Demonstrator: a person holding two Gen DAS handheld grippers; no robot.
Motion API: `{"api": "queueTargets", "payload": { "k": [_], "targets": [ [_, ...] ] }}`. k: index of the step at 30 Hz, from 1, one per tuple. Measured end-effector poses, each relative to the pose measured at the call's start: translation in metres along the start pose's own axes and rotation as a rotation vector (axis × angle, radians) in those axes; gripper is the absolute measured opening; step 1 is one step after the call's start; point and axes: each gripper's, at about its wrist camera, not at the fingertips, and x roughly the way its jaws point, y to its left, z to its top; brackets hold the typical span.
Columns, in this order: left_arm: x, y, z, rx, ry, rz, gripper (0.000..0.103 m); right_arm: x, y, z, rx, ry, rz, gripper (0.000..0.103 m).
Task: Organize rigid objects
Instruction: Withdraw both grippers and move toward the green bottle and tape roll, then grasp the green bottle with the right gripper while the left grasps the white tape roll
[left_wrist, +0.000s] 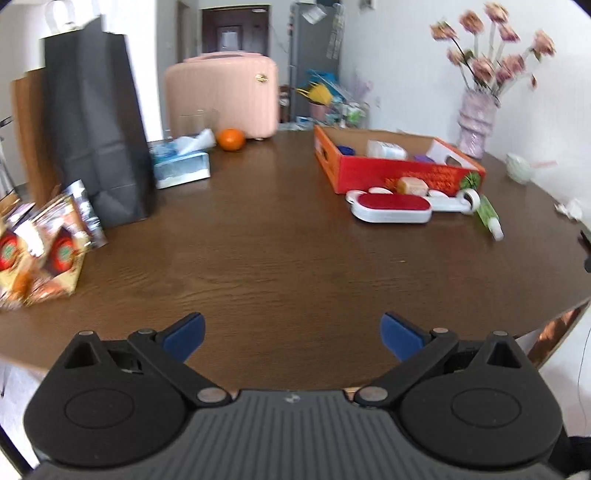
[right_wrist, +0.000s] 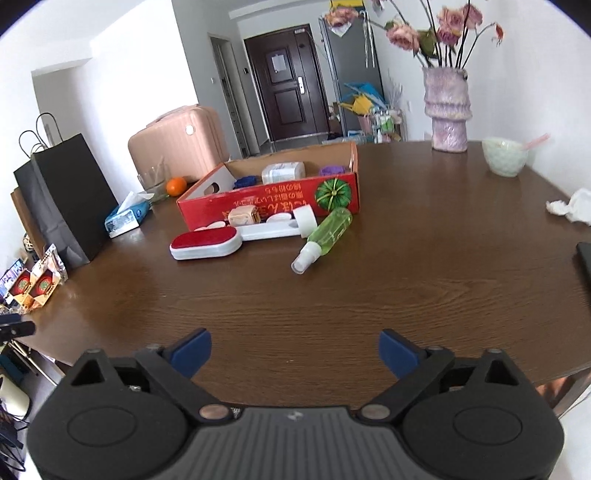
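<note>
Both claws, the left gripper (left_wrist: 293, 334) and right gripper (right_wrist: 294, 350), stand wide apart over the near edge of the table (right_wrist: 369, 295), holding nothing. Far across it sits the red cardboard box (right_wrist: 258, 206), already containing a white container and 2 small purple items. Just in front of the box lie the loose rigid objects: a red-and-white lint brush (right_wrist: 205, 243) at left, a white roller handle (right_wrist: 275, 229) touching it, a small tan block (right_wrist: 242, 217) against the box wall, and a green spray bottle (right_wrist: 325, 234) on its side at right. Risk, as judged: the round bottle may roll away if pinched off-centre; crowded neighbours may be nudged.
</note>
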Motion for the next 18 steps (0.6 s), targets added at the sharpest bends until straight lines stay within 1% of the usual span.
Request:
{"api": "queueTargets", "payload": {
  "k": [2,5,7,8,9,12,16,18],
  "targets": [
    [0.014,-0.007,0.007,0.012,0.01,-0.022,0.103,0.01,0.0,0.003,-0.01,0.007,-0.009,0.088],
    [0.038,-0.02,0.021,0.021,0.028,-0.053,0.103,0.028,-0.001,0.011,-0.028,0.018,-0.015,0.087],
    [0.054,-0.034,0.031,0.044,0.03,-0.08,0.103,0.047,-0.003,0.02,-0.043,0.025,-0.012,0.087],
    [0.061,-0.041,0.036,0.061,0.025,-0.093,0.103,0.058,-0.005,0.026,-0.05,0.029,-0.012,0.084],
    [0.069,-0.051,0.041,0.083,0.011,-0.108,0.103,0.07,-0.007,0.033,-0.052,0.032,-0.017,0.079],
    [0.095,-0.081,0.058,0.177,-0.022,-0.149,0.103,0.109,-0.017,0.054,-0.037,0.021,-0.022,0.074],
    [0.138,-0.12,0.084,0.218,-0.001,-0.191,0.103,0.156,-0.032,0.082,0.01,-0.005,-0.012,0.069],
    [0.156,-0.141,0.096,0.25,-0.01,-0.221,0.103,0.177,-0.04,0.094,0.012,-0.002,-0.019,0.065]
  ]
}}
